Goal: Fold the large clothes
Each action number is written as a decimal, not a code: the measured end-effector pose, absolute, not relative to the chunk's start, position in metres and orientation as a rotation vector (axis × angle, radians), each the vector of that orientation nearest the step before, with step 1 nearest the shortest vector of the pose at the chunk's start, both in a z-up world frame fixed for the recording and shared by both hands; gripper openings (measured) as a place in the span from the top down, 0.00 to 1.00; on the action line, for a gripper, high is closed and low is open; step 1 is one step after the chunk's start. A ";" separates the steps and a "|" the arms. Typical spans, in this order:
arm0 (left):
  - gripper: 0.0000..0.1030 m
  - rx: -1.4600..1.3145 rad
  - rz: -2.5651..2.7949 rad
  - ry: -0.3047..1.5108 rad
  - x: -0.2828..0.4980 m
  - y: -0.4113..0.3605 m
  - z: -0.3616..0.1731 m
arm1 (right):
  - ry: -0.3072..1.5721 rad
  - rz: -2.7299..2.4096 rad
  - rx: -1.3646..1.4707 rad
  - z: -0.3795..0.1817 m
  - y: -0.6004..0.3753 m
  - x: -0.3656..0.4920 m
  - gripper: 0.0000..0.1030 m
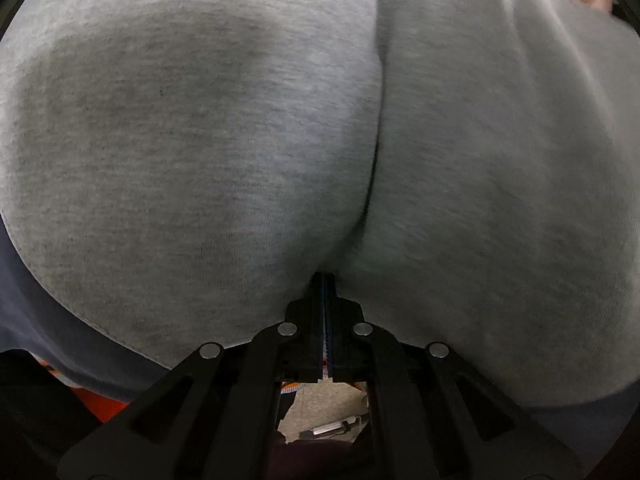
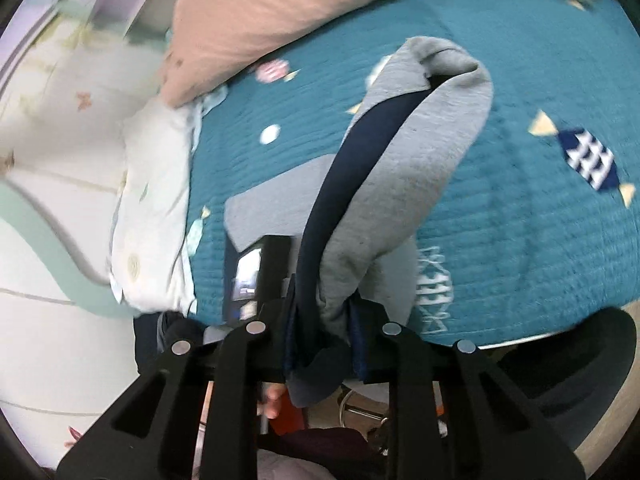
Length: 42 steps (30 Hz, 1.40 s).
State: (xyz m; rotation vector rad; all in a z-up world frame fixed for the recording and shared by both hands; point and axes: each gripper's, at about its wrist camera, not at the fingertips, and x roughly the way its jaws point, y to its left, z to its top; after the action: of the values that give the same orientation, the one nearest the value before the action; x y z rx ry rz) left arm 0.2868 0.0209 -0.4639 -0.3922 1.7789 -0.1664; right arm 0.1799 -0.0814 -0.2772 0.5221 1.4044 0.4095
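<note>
A large grey garment (image 1: 240, 140) with a navy band fills almost the whole left wrist view. My left gripper (image 1: 326, 280) is shut on its fabric, and the fingertips are buried in the cloth. In the right wrist view the same grey garment (image 2: 404, 168) with its navy band (image 2: 340, 184) hangs bunched over a teal quilt. My right gripper (image 2: 320, 312) is shut on that bunch of grey and navy cloth. Another grey part of the garment (image 2: 280, 204) lies flat on the quilt.
The teal patterned quilt (image 2: 520, 80) covers the bed. A pink pillow (image 2: 260, 20) lies at the far side and a white pillow (image 2: 152, 208) at the left. A dark device with a screen (image 2: 248, 272) lies near the gripper. A dark round object (image 2: 580, 360) sits lower right.
</note>
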 end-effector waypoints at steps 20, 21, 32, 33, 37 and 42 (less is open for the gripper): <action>0.47 -0.274 -0.032 1.541 0.223 0.110 -0.372 | 1.486 0.491 0.251 -0.273 0.051 0.191 0.80; 0.44 -0.271 -0.012 1.528 0.218 0.119 -0.367 | 1.497 0.508 0.239 -0.277 0.061 0.193 0.80; 0.42 -0.309 0.117 1.491 0.197 0.186 -0.350 | 1.631 0.525 0.139 -0.338 0.143 0.206 0.80; 0.42 -0.324 0.120 1.494 0.196 0.190 -0.351 | 1.643 0.522 0.123 -0.346 0.151 0.207 0.80; 0.39 -0.367 0.158 1.512 0.185 0.208 -0.361 | 1.702 0.536 0.168 -0.369 0.167 0.213 0.78; 0.39 -0.403 0.177 1.527 0.181 0.223 -0.367 | 1.703 0.620 0.299 -0.360 0.162 0.225 0.77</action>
State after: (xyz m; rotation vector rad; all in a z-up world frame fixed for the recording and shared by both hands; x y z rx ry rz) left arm 0.1806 0.2234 -0.3674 -0.4035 1.5267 0.1767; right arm 0.2253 0.1625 -0.3597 0.2992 1.7032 0.6195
